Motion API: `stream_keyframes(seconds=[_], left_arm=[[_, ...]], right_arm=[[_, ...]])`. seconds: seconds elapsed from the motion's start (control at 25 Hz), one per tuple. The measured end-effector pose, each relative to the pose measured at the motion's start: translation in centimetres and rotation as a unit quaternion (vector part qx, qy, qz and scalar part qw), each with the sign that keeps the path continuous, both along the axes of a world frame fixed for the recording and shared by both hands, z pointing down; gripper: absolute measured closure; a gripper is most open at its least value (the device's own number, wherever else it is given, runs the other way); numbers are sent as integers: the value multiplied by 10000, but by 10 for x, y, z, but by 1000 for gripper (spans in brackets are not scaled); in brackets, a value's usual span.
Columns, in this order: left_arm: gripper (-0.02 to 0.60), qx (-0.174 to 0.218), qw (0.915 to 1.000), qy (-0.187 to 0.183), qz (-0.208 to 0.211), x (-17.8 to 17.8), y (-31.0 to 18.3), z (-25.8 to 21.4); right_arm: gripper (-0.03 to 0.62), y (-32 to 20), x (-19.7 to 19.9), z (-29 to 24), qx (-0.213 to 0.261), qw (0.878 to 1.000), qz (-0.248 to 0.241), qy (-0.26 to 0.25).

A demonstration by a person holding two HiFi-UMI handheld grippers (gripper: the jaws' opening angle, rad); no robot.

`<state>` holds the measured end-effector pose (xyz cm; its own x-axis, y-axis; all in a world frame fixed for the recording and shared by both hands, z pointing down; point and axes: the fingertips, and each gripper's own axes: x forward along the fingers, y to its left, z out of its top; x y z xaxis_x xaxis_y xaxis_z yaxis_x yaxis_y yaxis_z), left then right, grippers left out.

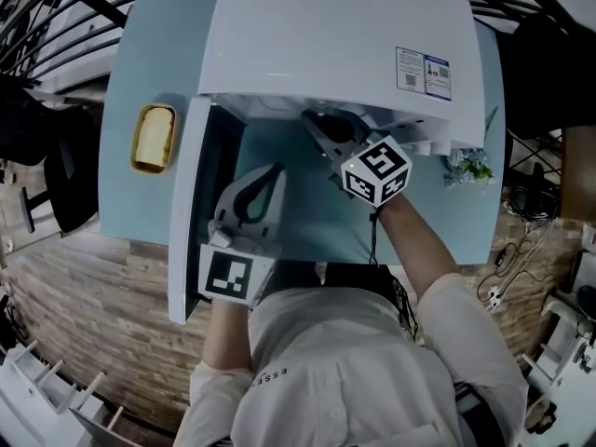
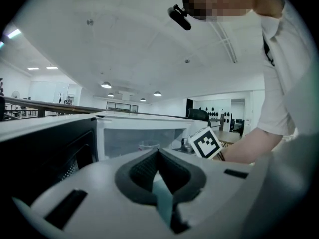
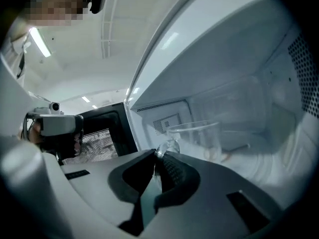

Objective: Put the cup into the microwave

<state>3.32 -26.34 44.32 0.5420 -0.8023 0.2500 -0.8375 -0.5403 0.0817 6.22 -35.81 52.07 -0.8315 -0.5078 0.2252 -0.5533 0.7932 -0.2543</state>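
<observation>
Right gripper view: right claw (image 3: 158,156) holds cup (image 3: 199,136) inside microwave (image 3: 239,59)

A light blue table (image 1: 140,54) stood on a floor of pale wooden planks (image 1: 84,287). Near the table's left edge lay a yellow oblong block (image 1: 154,138) in a shallow rimmed dish. At the right edge sat a small sprig of pale flowers (image 1: 468,166) with green leaves. White cables (image 1: 510,266) trailed on the floor to the right. Overhead, round ceiling lights (image 2: 106,85) glowed in a white ceiling (image 2: 124,44).
</observation>
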Motion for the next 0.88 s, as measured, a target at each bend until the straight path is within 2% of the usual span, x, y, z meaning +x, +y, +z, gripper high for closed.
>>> stream_keyframes(seconds=[0.28,0.52,0.64,0.88], left_arm=[[580,-41,9999,-20,-110,-1,-3,6],[580,-112,9997,11,-205,1,-1,13],[580,-142,9996,35,-243,1,1,15],[580,-190,9996,17,-217,2,5,20]], right_arm=[[574,-12,-2,10,160,9998,24,143],[574,-20,-3,15,216,9997,93,53],[574,-23,-5,20,139,9998,122,87],[506,-20,-3,31,72,9997,61,229]])
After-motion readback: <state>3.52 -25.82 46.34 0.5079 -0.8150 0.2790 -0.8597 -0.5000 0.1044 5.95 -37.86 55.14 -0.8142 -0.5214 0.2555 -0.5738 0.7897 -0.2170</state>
